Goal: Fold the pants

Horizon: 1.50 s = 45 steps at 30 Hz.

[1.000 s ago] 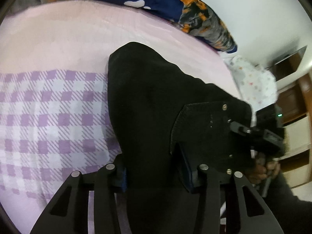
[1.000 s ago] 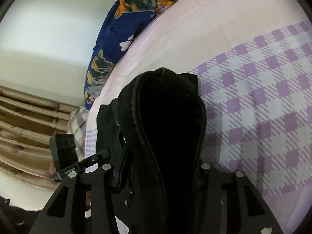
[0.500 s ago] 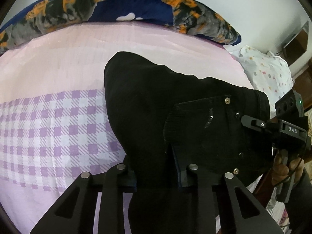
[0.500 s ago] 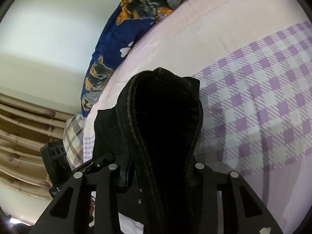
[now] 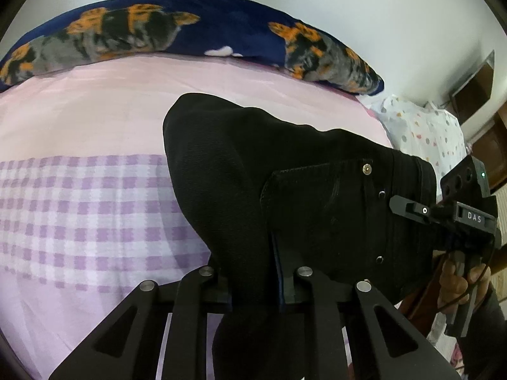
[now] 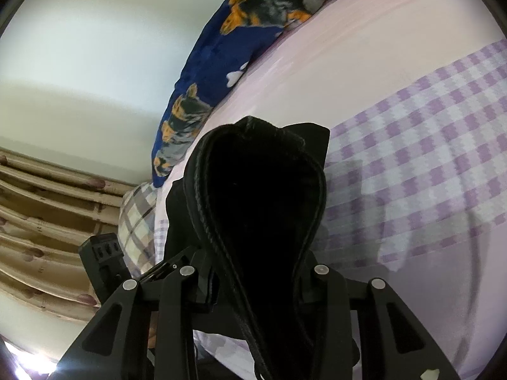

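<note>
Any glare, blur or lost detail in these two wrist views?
Left wrist: evenly lit, sharp; fisheye bends the bed; pocket seams and rivets on the black pants still show. Right wrist: white glare in the bottom left corner; the pants are near solid black with only the edge seam legible; their soft shadow falls on the checked sheet.

Pink-and-lilac bed, black pants

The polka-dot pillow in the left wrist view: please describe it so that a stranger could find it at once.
Start from the long navy pillow with orange and grey animals at the far edge of the pink bed sheet. Past its right end lies the polka-dot pillow. It alone is white with small coloured dots.
</note>
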{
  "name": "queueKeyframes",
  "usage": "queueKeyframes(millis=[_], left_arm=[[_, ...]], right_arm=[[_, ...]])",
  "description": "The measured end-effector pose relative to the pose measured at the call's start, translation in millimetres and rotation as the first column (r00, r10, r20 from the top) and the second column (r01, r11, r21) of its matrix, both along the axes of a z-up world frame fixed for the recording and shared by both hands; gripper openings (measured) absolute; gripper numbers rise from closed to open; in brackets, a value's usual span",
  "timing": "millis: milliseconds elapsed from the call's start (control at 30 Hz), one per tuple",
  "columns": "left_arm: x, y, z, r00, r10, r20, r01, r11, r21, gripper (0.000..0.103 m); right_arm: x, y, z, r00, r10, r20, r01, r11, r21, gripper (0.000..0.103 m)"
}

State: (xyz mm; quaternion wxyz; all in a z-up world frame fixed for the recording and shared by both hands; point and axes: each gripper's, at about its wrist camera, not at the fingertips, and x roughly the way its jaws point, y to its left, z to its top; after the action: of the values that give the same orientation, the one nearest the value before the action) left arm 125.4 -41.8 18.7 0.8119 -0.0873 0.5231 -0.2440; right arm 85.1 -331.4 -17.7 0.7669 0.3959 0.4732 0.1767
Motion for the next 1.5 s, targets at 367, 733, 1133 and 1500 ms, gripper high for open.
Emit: queueKeyframes(millis=[367, 733, 1133, 1500], left_arm=[[13, 64, 12, 0.993, 0.106, 0.045, -0.108, 0.994, 0.033, 0.019], [64, 112, 18, 0.983, 0.168, 0.075, -0.172, 0.984, 0.054, 0.019], [123, 134, 18, 0.981, 0.174, 0.087, -0.181, 0.98, 0.088, 0.019], [151, 139, -42, 0.977, 0.198, 0.084, -0.209, 0.968, 0.14, 0.035]], right_arm=[[47, 62, 2, 0.996, 0.092, 0.02, -0.092, 0.995, 0.031, 0.033], [124, 105, 24, 0.988, 0.152, 0.029, -0.153, 0.988, 0.034, 0.033], [176, 120, 18, 0.99, 0.142, 0.014, -0.142, 0.989, 0.031, 0.033], [194, 139, -12, 0.989, 0.139, 0.044, -0.118, 0.943, -0.312, 0.041]])
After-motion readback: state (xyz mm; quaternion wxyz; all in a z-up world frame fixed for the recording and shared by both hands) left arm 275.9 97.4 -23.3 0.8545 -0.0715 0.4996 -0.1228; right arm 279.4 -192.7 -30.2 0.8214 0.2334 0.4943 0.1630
